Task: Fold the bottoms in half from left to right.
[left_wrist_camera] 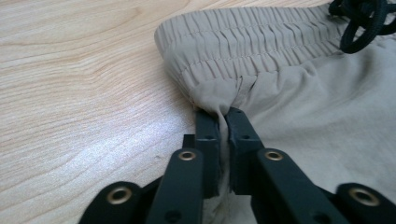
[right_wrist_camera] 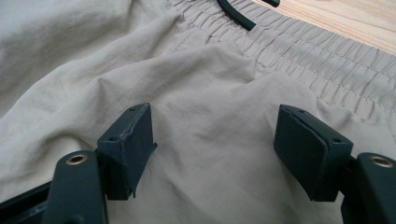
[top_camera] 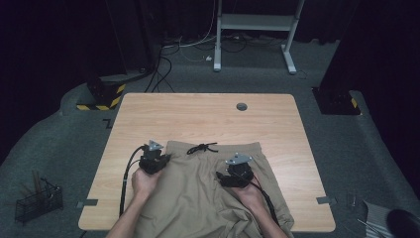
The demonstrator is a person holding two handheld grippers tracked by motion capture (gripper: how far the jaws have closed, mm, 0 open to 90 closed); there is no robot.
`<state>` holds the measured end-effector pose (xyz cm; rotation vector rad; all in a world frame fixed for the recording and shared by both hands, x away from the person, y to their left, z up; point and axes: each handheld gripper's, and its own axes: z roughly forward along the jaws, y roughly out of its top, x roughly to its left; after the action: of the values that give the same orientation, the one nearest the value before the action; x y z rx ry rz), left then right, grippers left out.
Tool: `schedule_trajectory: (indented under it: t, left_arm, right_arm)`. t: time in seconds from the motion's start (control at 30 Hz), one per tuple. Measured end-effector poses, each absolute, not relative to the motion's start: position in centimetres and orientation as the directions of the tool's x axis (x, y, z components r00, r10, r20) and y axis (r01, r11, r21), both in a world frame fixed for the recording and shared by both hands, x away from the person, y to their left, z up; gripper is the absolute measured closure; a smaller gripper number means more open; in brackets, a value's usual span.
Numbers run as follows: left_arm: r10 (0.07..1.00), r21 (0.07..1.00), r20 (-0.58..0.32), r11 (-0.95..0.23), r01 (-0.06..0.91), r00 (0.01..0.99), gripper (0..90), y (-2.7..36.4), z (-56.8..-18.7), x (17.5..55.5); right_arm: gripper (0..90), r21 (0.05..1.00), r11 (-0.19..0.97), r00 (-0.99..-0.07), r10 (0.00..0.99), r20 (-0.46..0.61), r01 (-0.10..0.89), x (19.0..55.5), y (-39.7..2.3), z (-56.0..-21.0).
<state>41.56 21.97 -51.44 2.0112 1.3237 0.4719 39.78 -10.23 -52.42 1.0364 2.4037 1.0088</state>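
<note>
Shorts [top_camera: 208, 183] lie on table [top_camera: 208, 114]; left gripper [left_wrist_camera: 223, 125] pinches the waistband edge, right gripper [right_wrist_camera: 215, 140] gapes, seemingly just above cloth.

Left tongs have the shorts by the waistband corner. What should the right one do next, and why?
Probably close the right tongs on the shorts: their jaws stand open over loose cloth below the waistband, while the left tongs already pinch it.

Both forearms bare, no sleeves. Left matte-black two-jaw gripper [top_camera: 154, 159] w/ grey three-cornered plate on top & black cable looping off its side. Right matte-black two-jaw gripper [top_camera: 236, 173] same build: grey plate, black cable. Jaw arms carry brass-ringed screw holes; blocky pads have small screws, edges scuffed
</note>
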Motion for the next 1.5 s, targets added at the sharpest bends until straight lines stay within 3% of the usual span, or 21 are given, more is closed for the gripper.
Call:
schedule_trajectory:
  t: [0.43, 0.57, 0.8, 1.23, 1.5]
  left_arm:
    - [0.881, 0.769, -0.125, -0.205, 0.606, 0.457, 87.7, 22.5, -48.1, 40.9]
    - [0.875, 0.776, -0.133, -0.199, 0.598, 0.465, 87.8, 22.4, -47.2, 41.0]
    - [0.878, 0.776, -0.148, -0.182, 0.603, 0.455, 88.0, 22.6, -46.9, 41.6]
    - [0.887, 0.798, -0.185, -0.115, 0.591, 0.422, 88.2, 24.2, -43.9, 44.2]
    - [0.851, 0.826, -0.193, -0.128, 0.549, 0.488, 88.1, 21.7, -42.2, 44.0]
  right_arm:
    - [27.5, 0.718, 0.488, -0.685, 0.728, -0.021, 0.496, 40.6, -9.7, -52.4]
    - [32.5, 0.749, 0.432, -0.683, 0.729, 0.038, 0.503, 39.8, -9.9, -51.5]
    - [30.6, 0.734, 0.511, -0.749, 0.663, -0.006, 0.446, 38.8, -8.1, -51.2]
    - [32.0, 0.724, 0.519, -0.735, 0.678, -0.024, 0.455, 41.6, -4.1, -52.5]
    - [33.9, 0.725, 0.508, -0.729, 0.685, -0.012, 0.466, 42.0, -3.0, -52.2]
